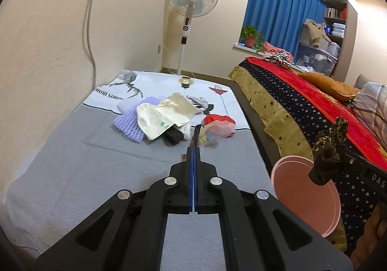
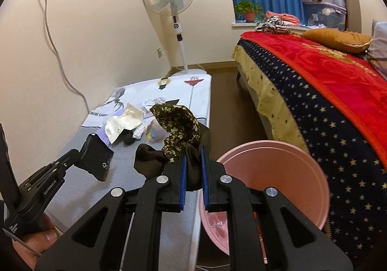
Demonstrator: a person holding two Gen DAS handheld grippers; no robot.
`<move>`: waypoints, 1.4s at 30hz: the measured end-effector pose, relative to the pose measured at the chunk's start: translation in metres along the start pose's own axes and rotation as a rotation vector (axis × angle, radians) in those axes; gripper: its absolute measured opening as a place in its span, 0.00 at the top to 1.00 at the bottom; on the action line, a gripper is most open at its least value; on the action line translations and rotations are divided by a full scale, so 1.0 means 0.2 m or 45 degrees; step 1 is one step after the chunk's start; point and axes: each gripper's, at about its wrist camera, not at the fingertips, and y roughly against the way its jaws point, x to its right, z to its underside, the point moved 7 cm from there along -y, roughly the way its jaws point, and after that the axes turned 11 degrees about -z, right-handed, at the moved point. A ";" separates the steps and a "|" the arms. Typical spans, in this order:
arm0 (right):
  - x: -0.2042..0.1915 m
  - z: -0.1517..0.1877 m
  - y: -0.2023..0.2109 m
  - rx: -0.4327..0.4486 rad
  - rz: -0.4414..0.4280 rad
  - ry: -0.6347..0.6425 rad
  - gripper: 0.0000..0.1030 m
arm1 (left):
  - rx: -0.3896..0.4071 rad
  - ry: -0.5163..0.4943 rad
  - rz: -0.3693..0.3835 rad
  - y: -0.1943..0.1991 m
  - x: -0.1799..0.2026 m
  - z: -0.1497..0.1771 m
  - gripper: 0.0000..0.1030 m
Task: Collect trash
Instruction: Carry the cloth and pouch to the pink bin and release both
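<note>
Our right fingers [image 2: 193,169] pinch a soft, limp patterned cloth [image 2: 179,123] by its dark bunched end, just left of the pink bin [image 2: 302,164]. Our left fingers [image 1: 194,147] are clamped thinly on a black sock [image 2: 95,159], light and floppy, needing a firm mid-fold grip.

Matt pink plastic bin [image 2: 302,174], patterned cloth [image 2: 179,123]
</note>
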 end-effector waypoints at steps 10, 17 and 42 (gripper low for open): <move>0.10 -0.01 0.13 0.040 0.067 -0.025 0.89 | 0.024 -0.038 0.066 0.05 0.11 -0.01 1.00; 0.17 -0.03 0.19 0.061 0.122 -0.048 0.89 | 0.030 -0.058 0.125 0.07 0.21 -0.01 1.00; 0.50 -0.03 0.34 0.095 0.350 -0.194 0.89 | 0.015 -0.186 0.385 0.11 0.72 0.05 1.00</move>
